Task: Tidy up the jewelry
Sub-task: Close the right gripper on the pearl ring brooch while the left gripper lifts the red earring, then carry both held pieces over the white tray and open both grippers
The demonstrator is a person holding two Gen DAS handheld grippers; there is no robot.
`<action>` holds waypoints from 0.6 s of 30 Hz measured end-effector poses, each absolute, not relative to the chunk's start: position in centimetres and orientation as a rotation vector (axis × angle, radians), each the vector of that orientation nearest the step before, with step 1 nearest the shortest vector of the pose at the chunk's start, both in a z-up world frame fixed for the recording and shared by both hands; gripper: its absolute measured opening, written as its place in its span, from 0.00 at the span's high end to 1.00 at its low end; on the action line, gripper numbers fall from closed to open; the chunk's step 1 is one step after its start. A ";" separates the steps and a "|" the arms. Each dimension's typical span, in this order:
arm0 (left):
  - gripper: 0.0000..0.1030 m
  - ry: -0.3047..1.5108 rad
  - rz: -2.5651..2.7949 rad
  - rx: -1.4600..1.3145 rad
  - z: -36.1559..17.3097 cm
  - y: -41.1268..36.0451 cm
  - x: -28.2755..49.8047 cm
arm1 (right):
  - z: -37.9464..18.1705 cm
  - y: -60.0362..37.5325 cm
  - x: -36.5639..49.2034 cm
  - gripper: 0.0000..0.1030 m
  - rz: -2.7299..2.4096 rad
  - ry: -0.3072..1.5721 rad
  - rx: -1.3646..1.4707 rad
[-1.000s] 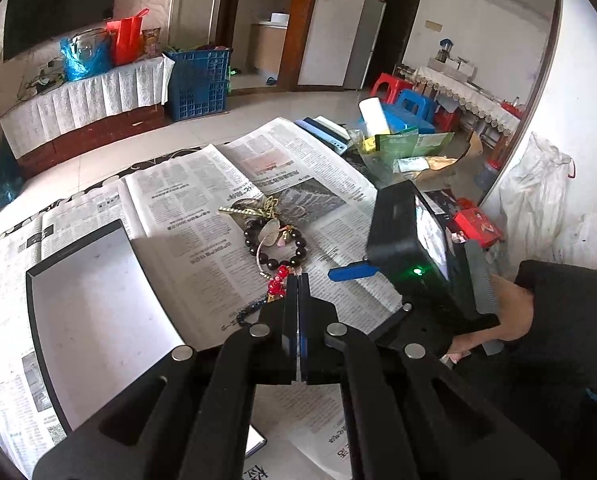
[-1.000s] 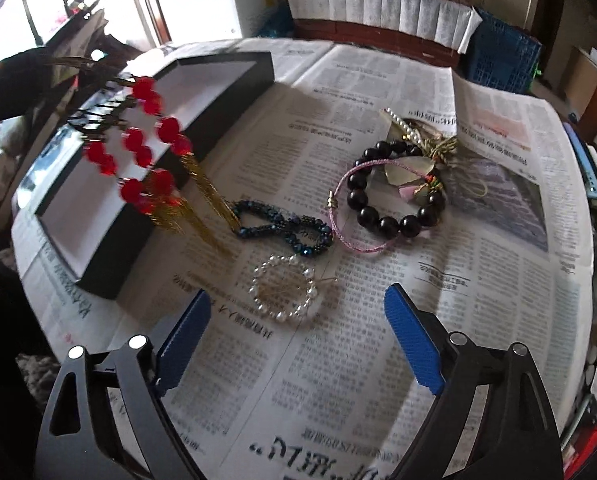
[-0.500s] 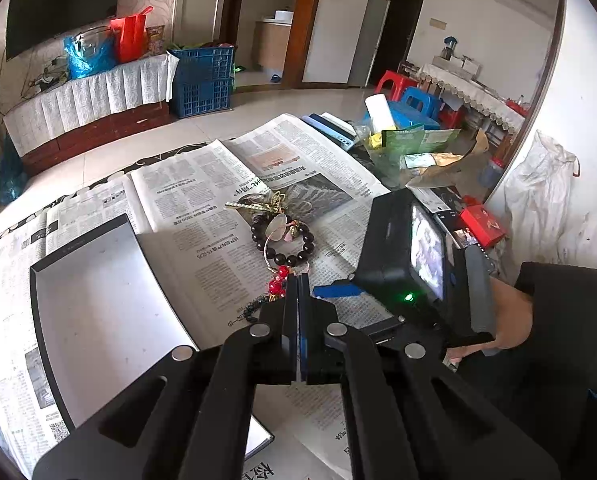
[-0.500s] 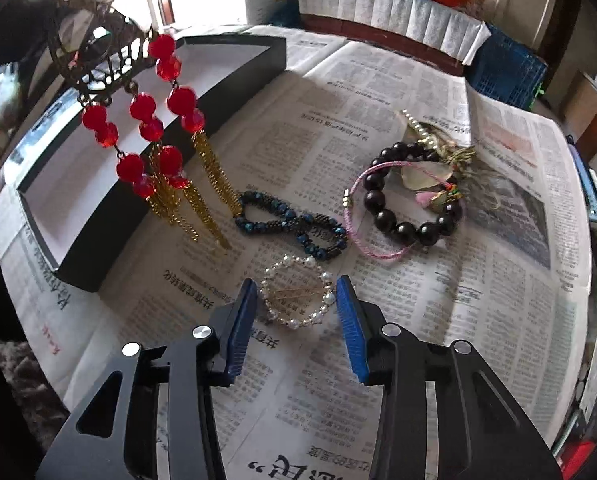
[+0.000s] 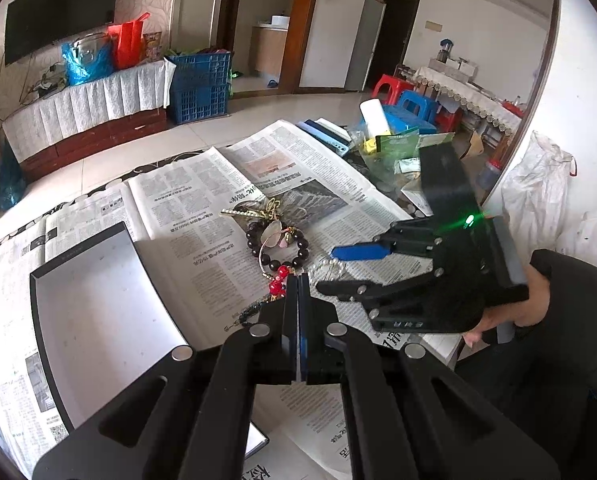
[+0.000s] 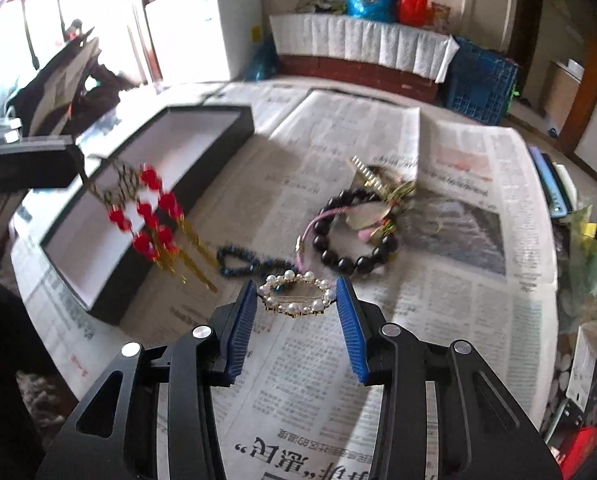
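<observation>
My right gripper (image 6: 296,300) is shut on a pearl ring hair clip (image 6: 296,298), lifted off the newspaper; it also shows in the left wrist view (image 5: 330,268). My left gripper (image 5: 298,280) is shut on a red-bead and gold-tassel ornament (image 6: 150,216), which hangs by the black tray (image 6: 146,236); only its top beads (image 5: 276,284) show in the left wrist view. A dark bead bracelet (image 6: 358,236) with a pink cord, a blue bead strand (image 6: 250,264) and a gold comb piece (image 6: 378,182) lie on the newspaper.
The black tray with a white inside (image 5: 94,320) lies at the table's left. Boxes and packets (image 5: 382,136) crowd the far right table edge. A phone (image 6: 550,188) lies at the right edge. Newspaper (image 6: 438,300) covers the table.
My right gripper's jaws have closed from wide open onto the pearl clip and lifted it. My left gripper has carried the red ornament toward the tray.
</observation>
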State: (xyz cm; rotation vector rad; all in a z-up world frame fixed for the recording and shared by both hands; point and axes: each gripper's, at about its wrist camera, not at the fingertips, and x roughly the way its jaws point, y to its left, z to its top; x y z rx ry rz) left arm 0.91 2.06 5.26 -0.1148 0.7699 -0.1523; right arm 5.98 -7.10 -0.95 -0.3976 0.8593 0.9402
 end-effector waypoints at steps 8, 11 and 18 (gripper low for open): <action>1.00 0.763 -0.152 -0.122 5.6 2.2 0.9 | 0.3 -8.0 6.5 0.58 0.926 0.838 -0.358; 1.00 0.755 -0.150 -0.121 5.7 2.2 0.9 | 0.5 -8.2 6.4 0.58 0.926 0.833 -0.354; 1.00 0.748 -0.141 -0.121 5.8 2.5 0.8 | 1.3 -8.0 6.1 0.58 0.935 0.813 -0.342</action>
